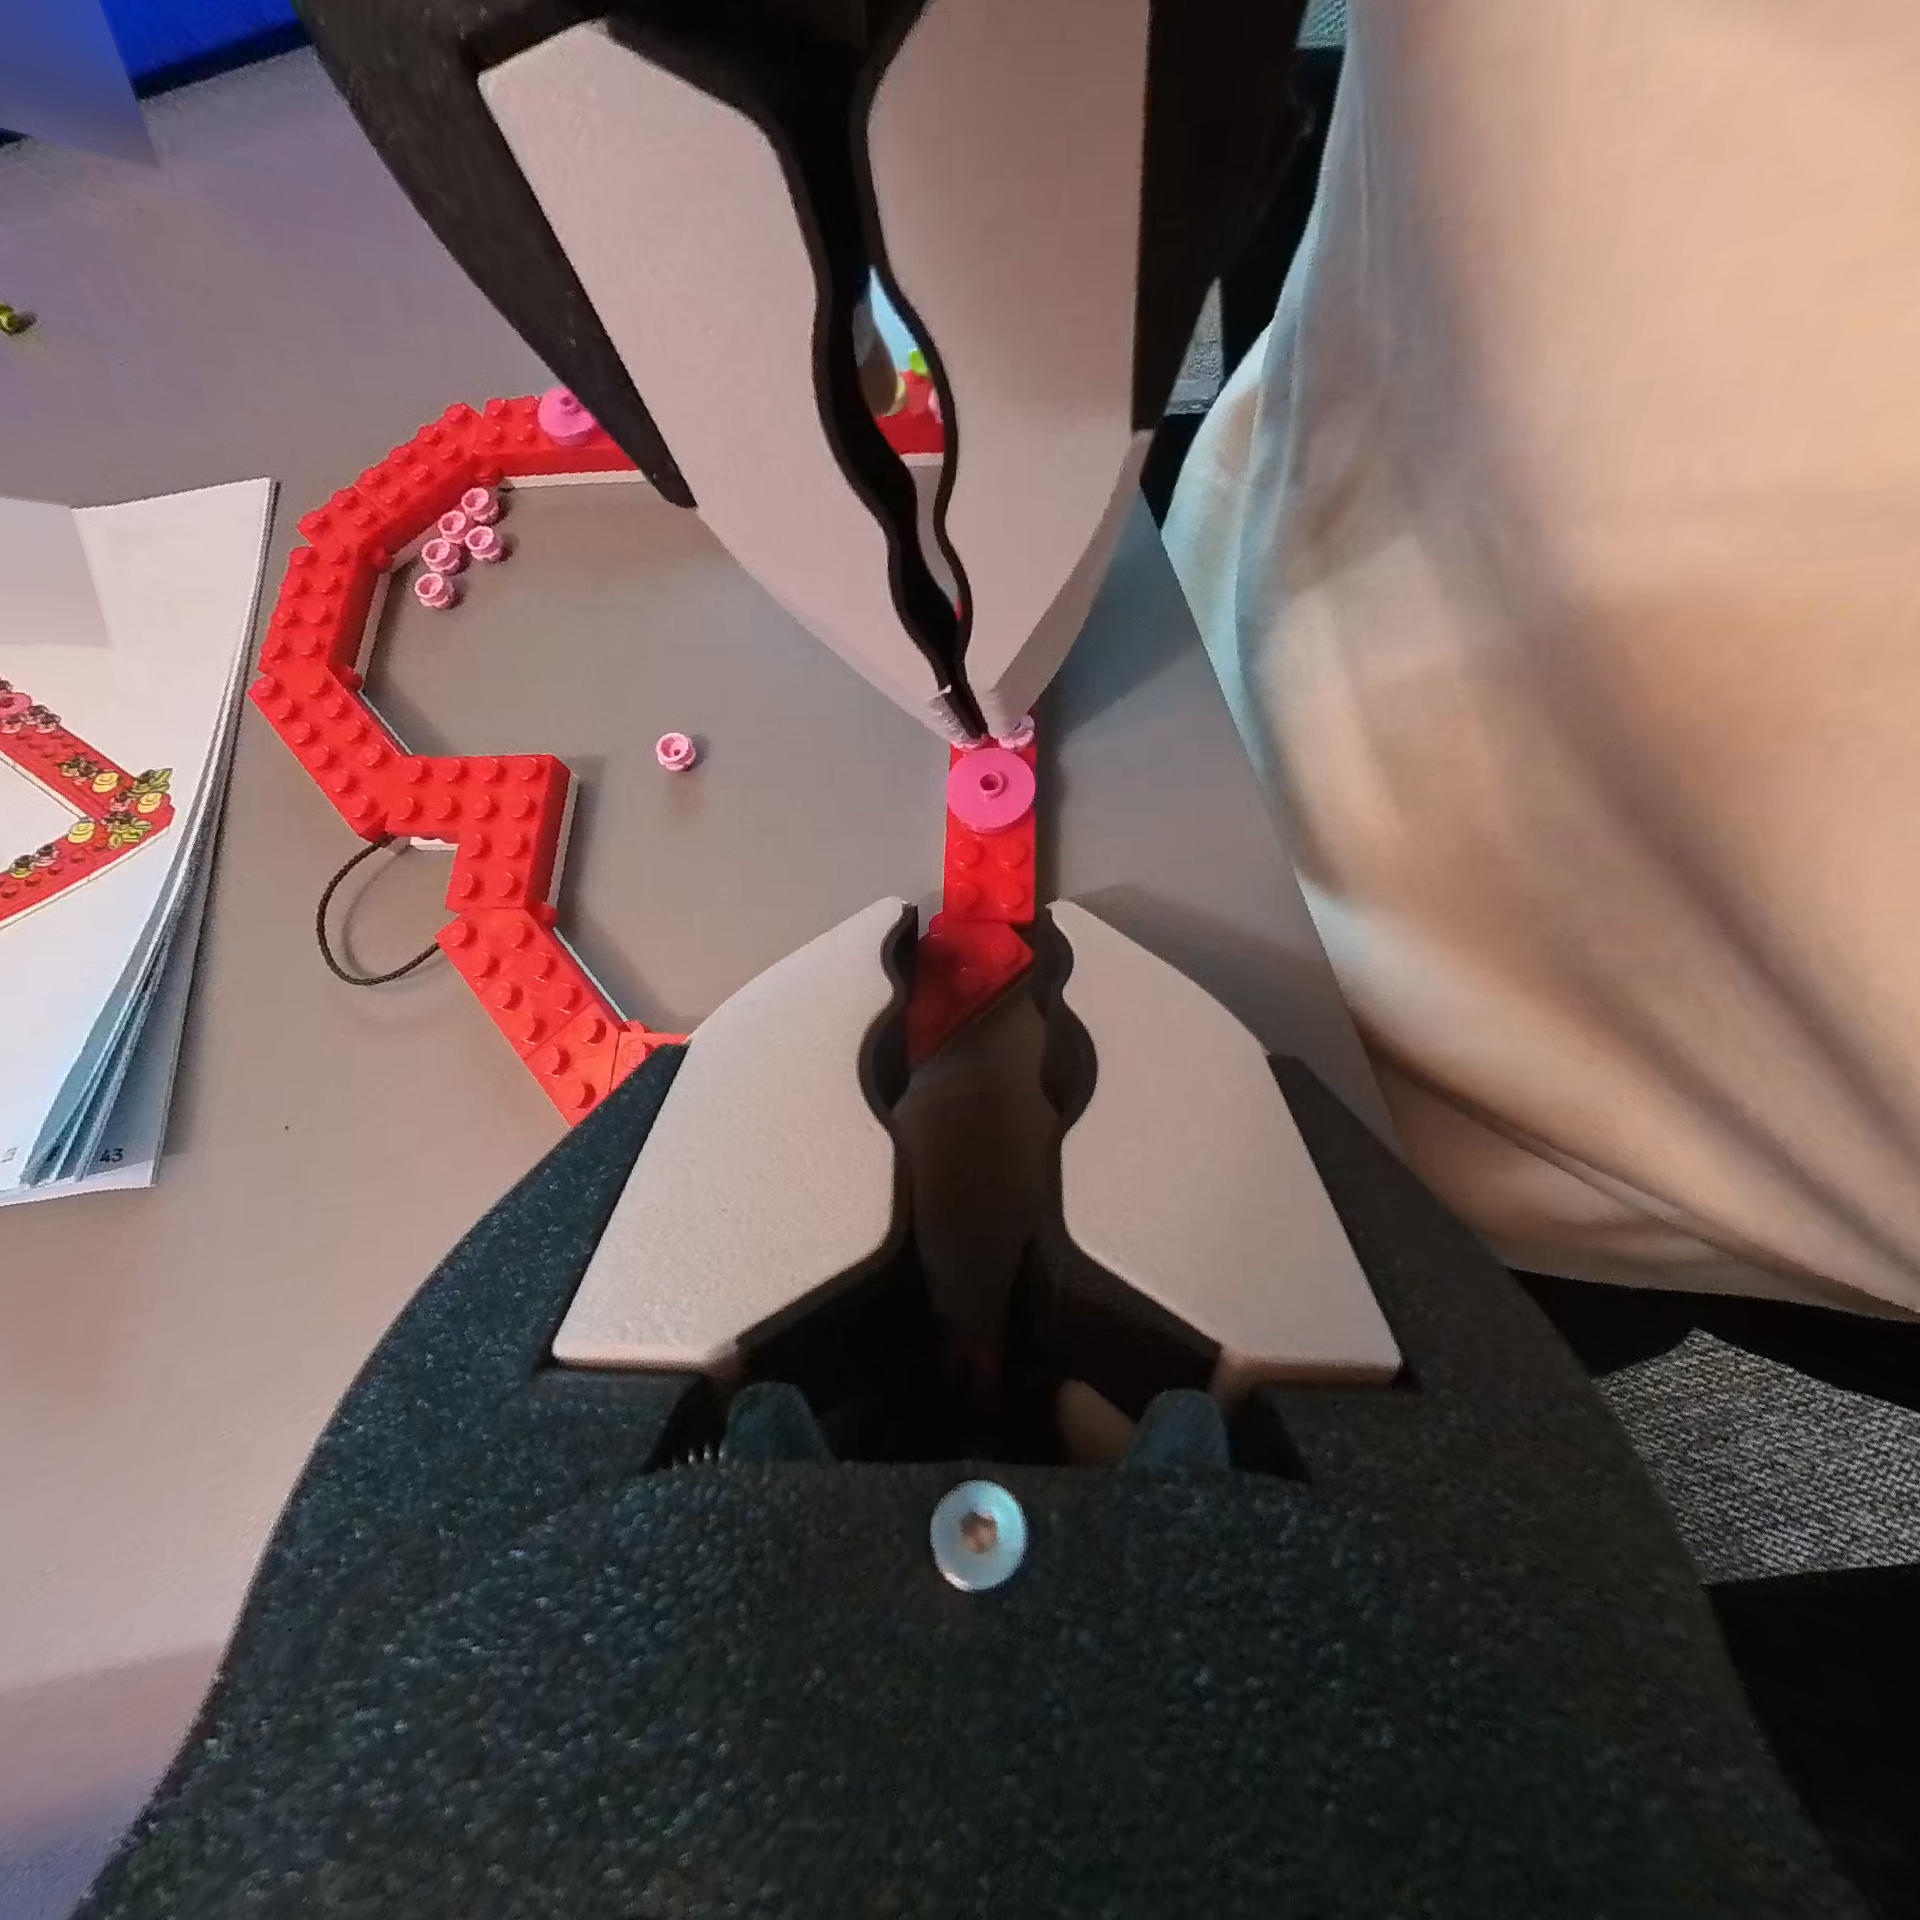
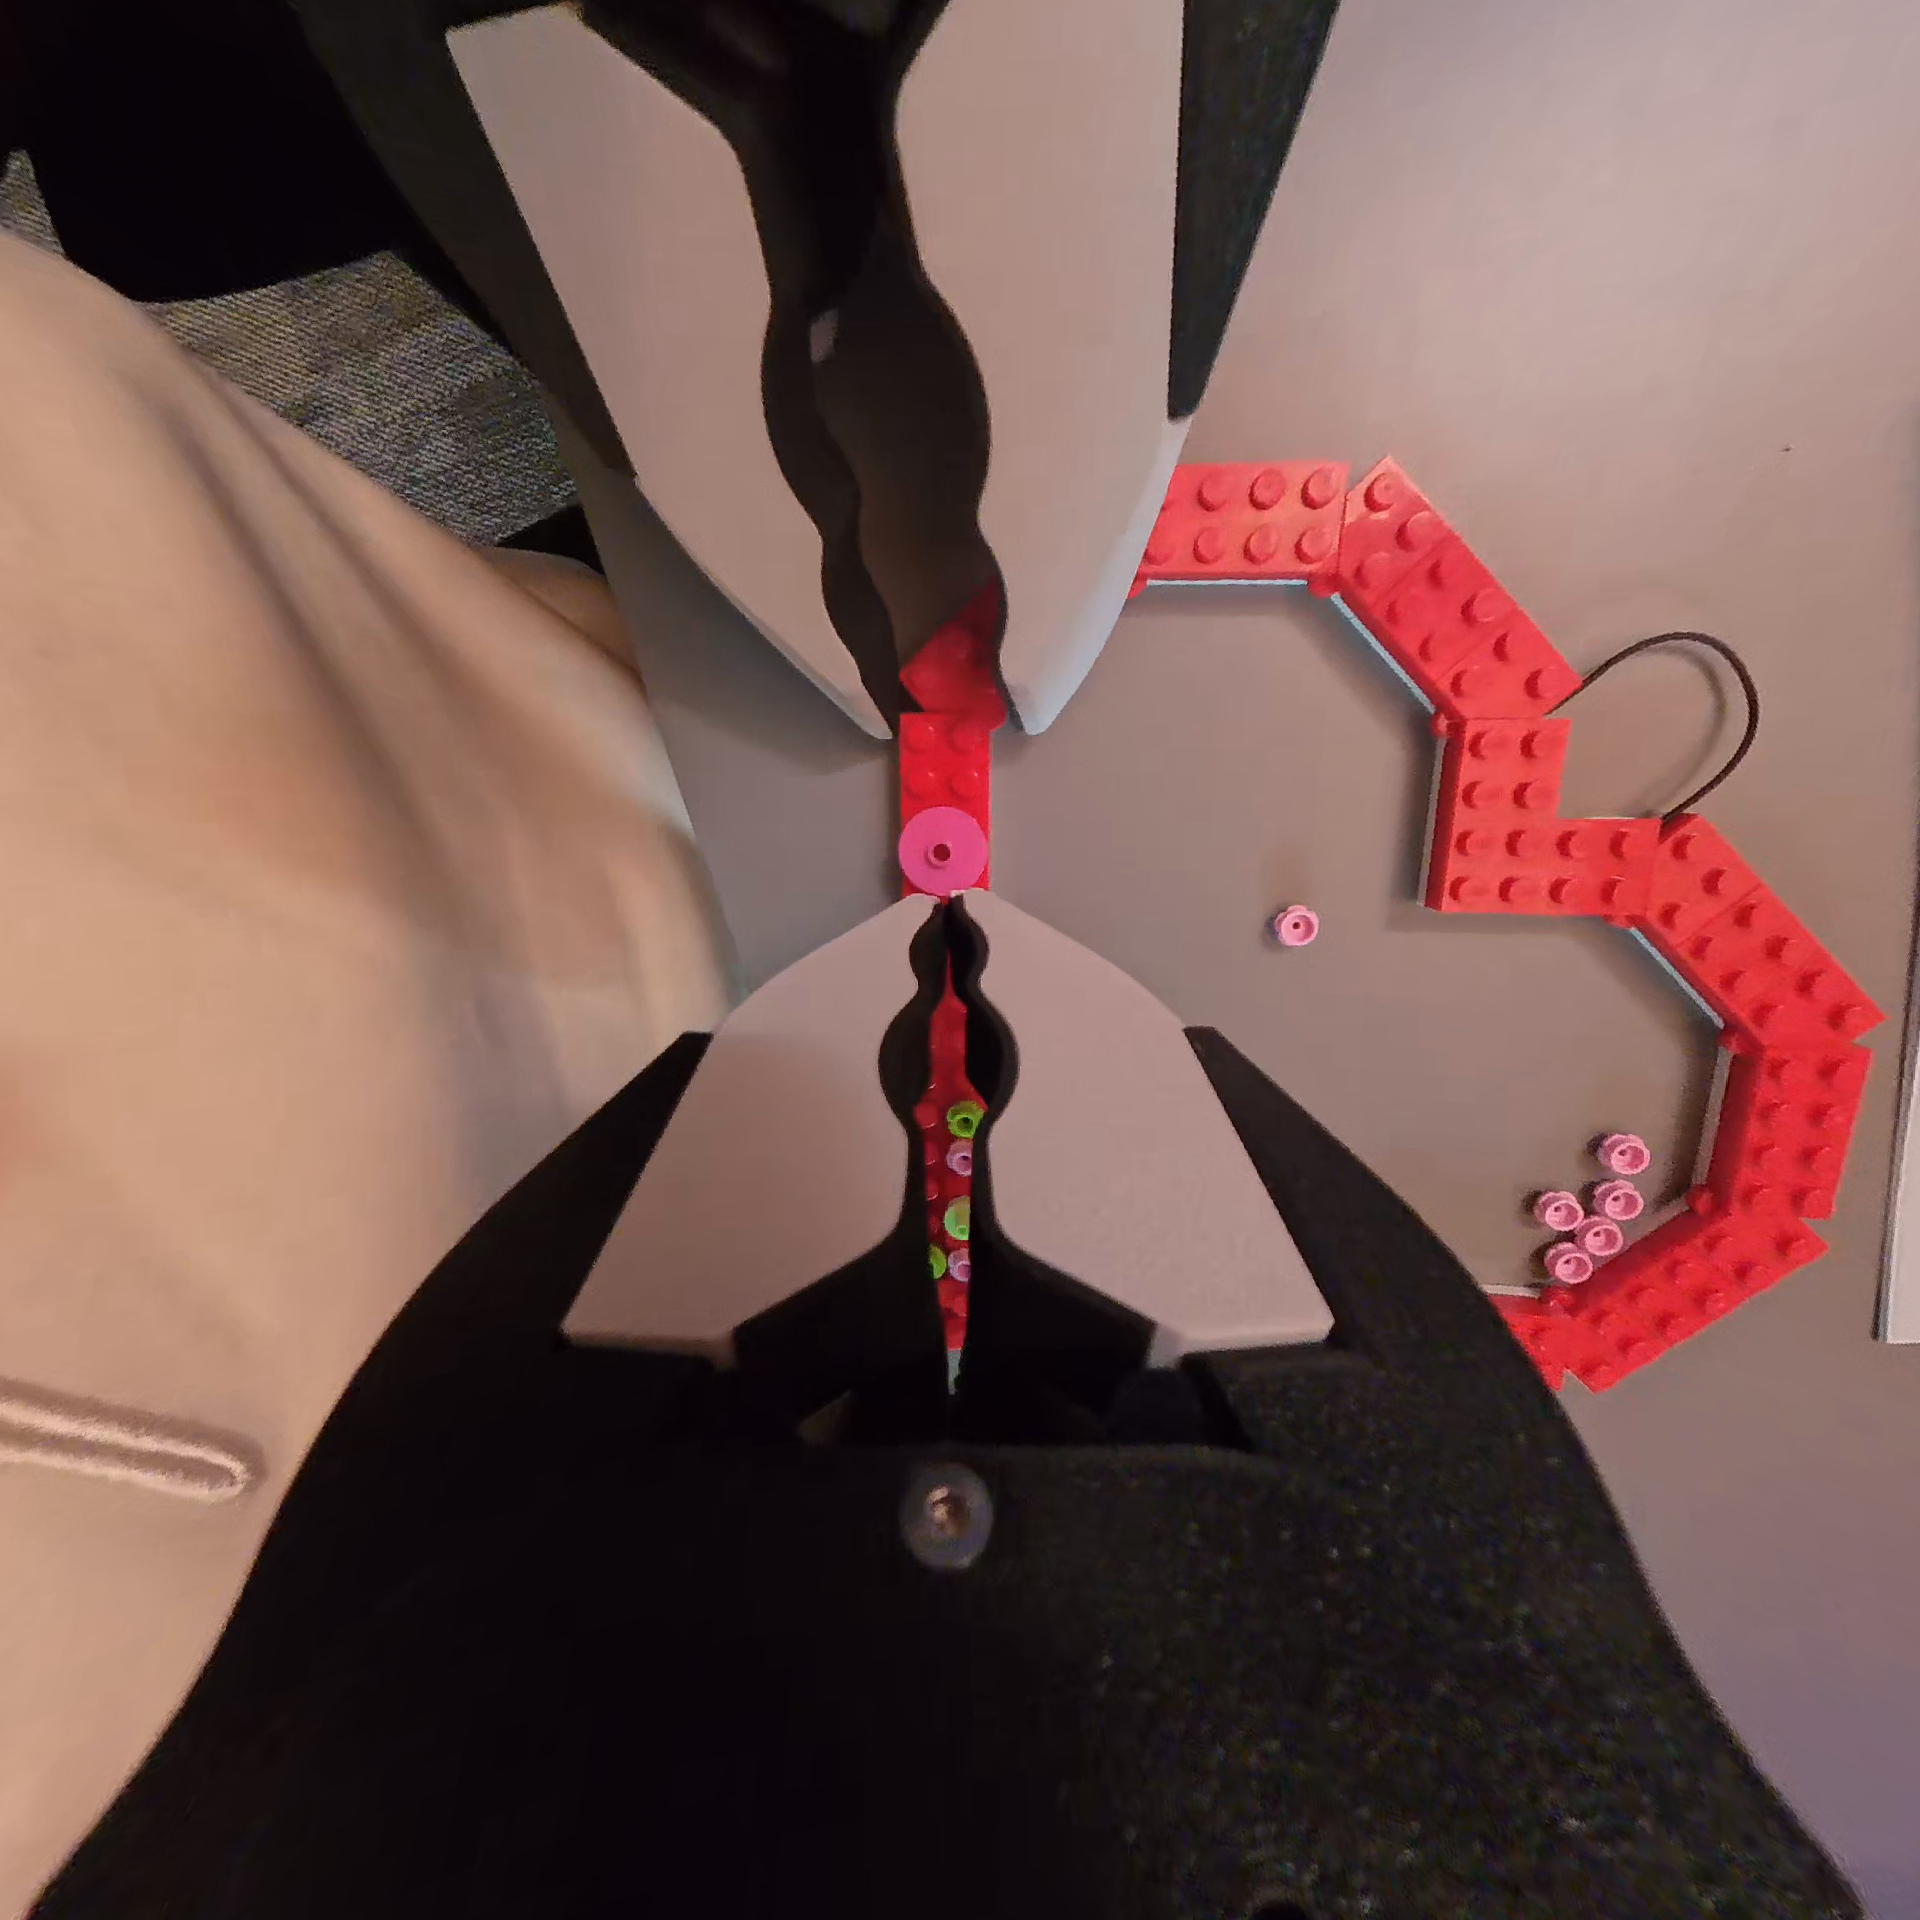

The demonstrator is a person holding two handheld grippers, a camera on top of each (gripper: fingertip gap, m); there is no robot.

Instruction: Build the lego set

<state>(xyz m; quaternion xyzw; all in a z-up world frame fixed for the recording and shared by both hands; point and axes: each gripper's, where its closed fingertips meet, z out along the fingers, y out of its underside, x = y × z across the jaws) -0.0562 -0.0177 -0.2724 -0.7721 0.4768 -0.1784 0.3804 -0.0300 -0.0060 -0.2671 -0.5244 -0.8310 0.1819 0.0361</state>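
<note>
At the left edge of the left wrist view we see an instruction booklet [image 1: 125, 831], cut off by the frame and partly covered by a blurred patch. Beside it on the grey bench [image 1: 727, 644] lies the red heart frame [image 1: 343, 665], a chain of studded red plates; a thin dark cord loop [image 1: 364, 914] pokes out from under it. Inside the frame sits a cluster of pale pink flower studs [image 1: 462, 540], with one loose pink stud [image 1: 677, 750] apart from them.

Moving right, the left hand-held gripper [image 1: 971, 920] is clenched on the near straight side of the frame, its fingers pressed to either side of the red plates. A magenta round plate [image 1: 990, 790] sits on that strip just past them. The right hand-held gripper [image 1: 982, 722] comes in from above, tips pinched together on a small pale pink flower piece [image 1: 1003, 736], which touches the frame just beyond the round plate; most of that piece is hidden by the tips.

In the right wrist view, the right hand-held gripper [image 2: 951, 904] hides the piece wholly; through the slit between its fingers we glimpse green and pink studs [image 2: 961, 1143] on red, too narrow a view to place. On the far right a person's pale garment [image 1: 1558, 623] fills the left wrist view.
</note>
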